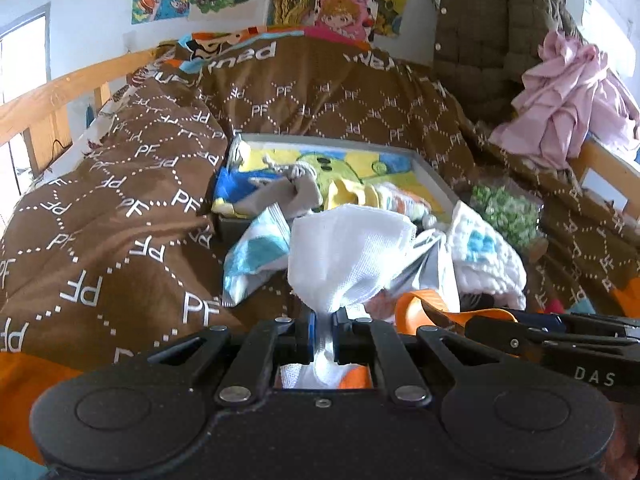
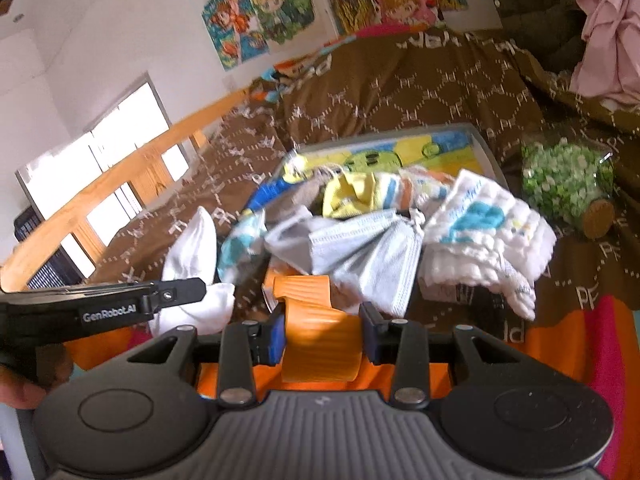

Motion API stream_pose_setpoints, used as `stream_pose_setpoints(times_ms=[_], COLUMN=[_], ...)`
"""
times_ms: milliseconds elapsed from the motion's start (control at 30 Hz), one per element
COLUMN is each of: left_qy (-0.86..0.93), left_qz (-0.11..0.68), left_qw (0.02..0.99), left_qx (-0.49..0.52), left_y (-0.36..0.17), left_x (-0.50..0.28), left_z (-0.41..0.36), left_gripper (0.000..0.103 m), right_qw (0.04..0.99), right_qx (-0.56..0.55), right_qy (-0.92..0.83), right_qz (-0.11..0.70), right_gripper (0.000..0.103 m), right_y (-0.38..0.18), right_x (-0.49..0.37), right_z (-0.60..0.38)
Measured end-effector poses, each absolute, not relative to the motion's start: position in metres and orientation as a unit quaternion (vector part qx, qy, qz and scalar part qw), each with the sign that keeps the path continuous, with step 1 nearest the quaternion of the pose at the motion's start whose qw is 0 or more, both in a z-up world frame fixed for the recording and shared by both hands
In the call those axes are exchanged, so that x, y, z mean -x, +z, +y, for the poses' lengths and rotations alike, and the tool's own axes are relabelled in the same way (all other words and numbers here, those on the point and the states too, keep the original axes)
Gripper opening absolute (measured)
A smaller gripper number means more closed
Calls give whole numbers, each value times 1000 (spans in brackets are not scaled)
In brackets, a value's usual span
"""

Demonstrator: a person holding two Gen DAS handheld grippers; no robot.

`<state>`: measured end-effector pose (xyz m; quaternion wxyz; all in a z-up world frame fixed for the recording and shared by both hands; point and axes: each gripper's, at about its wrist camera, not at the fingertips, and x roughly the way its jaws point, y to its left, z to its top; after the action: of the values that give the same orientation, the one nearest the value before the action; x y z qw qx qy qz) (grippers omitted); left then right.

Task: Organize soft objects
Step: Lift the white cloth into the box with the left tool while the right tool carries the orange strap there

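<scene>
The left claw (image 1: 325, 322) pinches the white sock (image 1: 348, 256) and the right claw (image 2: 322, 332) grips an orange ribbed cloth (image 2: 320, 340) above the bed, near the tray (image 1: 434, 178); the thin pinch may slip.

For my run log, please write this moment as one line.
left hand-held gripper: shut on white cloth | right hand-held gripper: shut on orange item | grey tray: holds mixed cloths

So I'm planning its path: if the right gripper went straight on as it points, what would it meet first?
Probably the face mask lying just beyond the orange cloth the right gripper holds, with the tray behind it; depth is unclear.
</scene>
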<state>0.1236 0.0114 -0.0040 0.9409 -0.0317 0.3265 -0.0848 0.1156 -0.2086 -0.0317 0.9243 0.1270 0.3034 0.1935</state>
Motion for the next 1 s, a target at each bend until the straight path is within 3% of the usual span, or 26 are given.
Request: stream_pose_setpoints(times_ms=[433,1000], left_qy=[-80,-69], left_qz=[285,197], left_qw=[953,977], left_qx=[64,54], left_y=[7,22], left_x=[-140,-213], left_z=[21,34], left_gripper=[8,8], right_qw=[938,957], right_qx=[-155,-105], right_qy=[194,200], right_qz=[242,184], right_gripper=[41,41], right_y=[-11,16], right_x=[-131,-210], right_z=[-217,-193])
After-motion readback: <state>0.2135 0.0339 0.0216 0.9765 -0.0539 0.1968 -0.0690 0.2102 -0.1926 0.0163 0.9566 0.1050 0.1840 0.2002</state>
